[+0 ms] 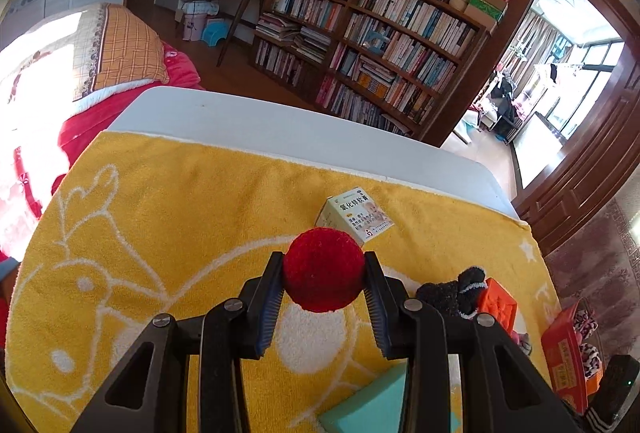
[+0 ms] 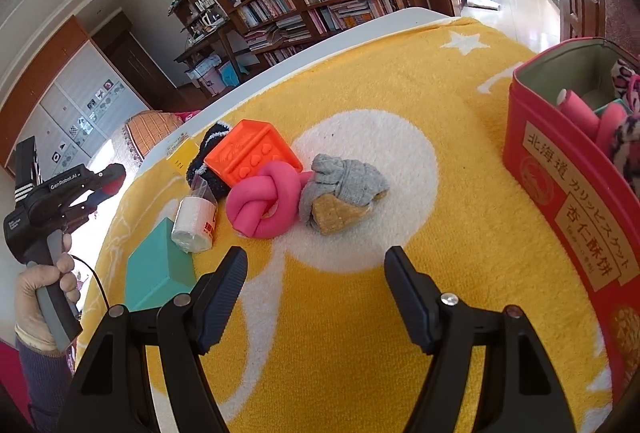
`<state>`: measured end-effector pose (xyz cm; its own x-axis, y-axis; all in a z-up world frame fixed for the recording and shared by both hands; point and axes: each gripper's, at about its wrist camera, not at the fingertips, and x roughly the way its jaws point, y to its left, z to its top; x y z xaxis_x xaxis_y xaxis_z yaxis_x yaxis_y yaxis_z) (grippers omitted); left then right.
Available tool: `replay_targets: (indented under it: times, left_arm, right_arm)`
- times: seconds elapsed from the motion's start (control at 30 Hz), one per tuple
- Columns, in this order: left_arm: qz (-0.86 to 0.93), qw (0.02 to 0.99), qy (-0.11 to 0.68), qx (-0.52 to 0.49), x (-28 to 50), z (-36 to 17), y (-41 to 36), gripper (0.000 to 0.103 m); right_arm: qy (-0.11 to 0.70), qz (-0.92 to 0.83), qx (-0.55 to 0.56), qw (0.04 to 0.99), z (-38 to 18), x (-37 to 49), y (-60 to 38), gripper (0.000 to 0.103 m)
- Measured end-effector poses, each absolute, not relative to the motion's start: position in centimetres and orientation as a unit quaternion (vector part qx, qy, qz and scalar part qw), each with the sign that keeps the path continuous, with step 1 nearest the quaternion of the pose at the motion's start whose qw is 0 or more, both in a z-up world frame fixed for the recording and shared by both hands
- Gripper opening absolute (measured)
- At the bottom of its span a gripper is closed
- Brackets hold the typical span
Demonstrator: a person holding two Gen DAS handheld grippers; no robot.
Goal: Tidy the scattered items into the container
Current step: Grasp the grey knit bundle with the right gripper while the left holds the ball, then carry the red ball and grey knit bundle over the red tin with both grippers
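Note:
My left gripper (image 1: 324, 265) is shut on a red woolly ball (image 1: 323, 271) and holds it above the yellow towel (image 1: 160, 217). A small white medicine box (image 1: 354, 217) lies just beyond it. My right gripper (image 2: 316, 265) is open and empty above the towel (image 2: 400, 105). In front of it lie a grey rolled sock (image 2: 344, 193), a pink knotted roller (image 2: 264, 205), an orange cube (image 2: 252, 153), a black sock (image 2: 210, 153), a white roll (image 2: 194, 225) and a teal block (image 2: 158, 269). The red tin (image 2: 568, 185) stands at the right, holding pink rollers and a leopard-print cloth.
The left gripper's body (image 2: 60, 193), held by a hand, shows at the left of the right wrist view. The white table edge (image 1: 280, 121) runs behind the towel. A bookcase (image 1: 380, 45) and a bed (image 1: 80, 65) stand beyond the table.

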<state>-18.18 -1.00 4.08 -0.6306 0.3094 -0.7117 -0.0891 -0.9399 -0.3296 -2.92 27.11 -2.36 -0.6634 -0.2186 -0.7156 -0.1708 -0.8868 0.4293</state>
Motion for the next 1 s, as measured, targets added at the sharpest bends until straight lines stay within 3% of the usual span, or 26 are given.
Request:
replay_targets:
  times: [0.27, 0.63, 1.0]
  left_arm:
    - [0.895, 0.133, -0.118, -0.409, -15.3, 4.3, 0.6, 0.04]
    - [0.891, 0.149, -0.121, -0.412, -13.8, 3.9, 1.3, 0.04]
    - [0.884, 0.18, -0.116, -0.416, -12.0, 4.7, 4.6, 0.04]
  right_arm:
    - [-0.226, -0.874, 0.43, -0.009, -1.9, -5.3, 28.0, 0.073]
    - [-0.207, -0.878, 0.43, -0.016, -2.5, -6.8, 27.9, 0.048]
    - [-0.234, -0.901, 0.365, -0.008, 2.0, -1.2, 30.1, 0.048]
